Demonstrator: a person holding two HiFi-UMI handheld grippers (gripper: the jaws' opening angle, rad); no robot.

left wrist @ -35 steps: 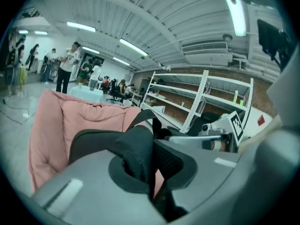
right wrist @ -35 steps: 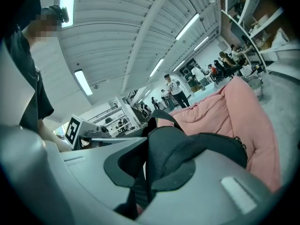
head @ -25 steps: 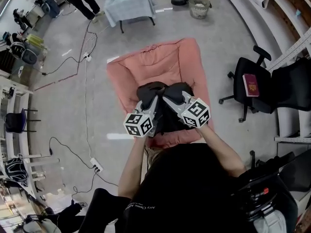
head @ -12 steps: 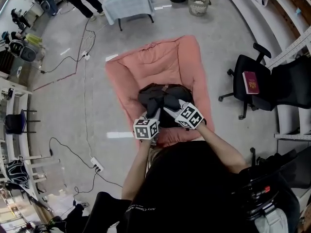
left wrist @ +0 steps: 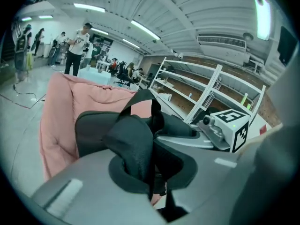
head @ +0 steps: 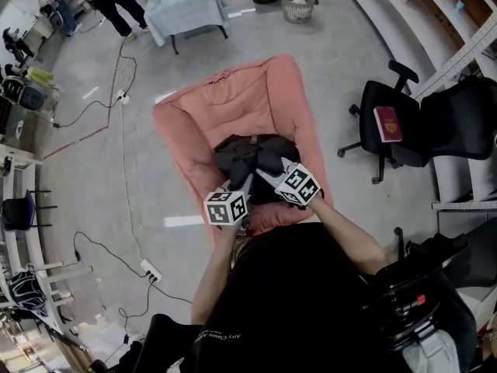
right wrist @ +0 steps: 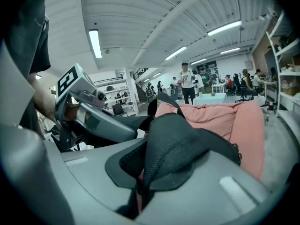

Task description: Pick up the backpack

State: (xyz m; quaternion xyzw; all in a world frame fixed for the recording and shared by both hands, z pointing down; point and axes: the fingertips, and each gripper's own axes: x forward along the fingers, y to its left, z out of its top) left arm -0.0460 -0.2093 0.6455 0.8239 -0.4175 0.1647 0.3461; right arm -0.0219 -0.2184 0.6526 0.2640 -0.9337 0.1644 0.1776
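A black backpack (head: 250, 155) lies on a pink cushion (head: 233, 103) on the floor, seen in the head view. My left gripper (head: 243, 179) is shut on one of its black shoulder straps (left wrist: 133, 146), which bunches up between the jaws (left wrist: 151, 175) in the left gripper view. My right gripper (head: 265, 166) is at the bag's near right side, its jaws closing tighter on a padded mesh strap (right wrist: 168, 146) that fills them (right wrist: 143, 182). Both marker cubes sit side by side just in front of the person's chest.
A black office chair (head: 392, 142) with a red book (head: 387, 123) on its seat stands to the right. A table with a pale cloth (head: 182, 6) and a wire basket (head: 297, 6) stand beyond the cushion. Cables (head: 124, 84) cross the floor at left; shelving (head: 19, 231) lines that side.
Both grippers have sunk toward the cushion, still gripping the straps, and look smaller and closer together in the head view. The backpack has settled lower on the cushion.
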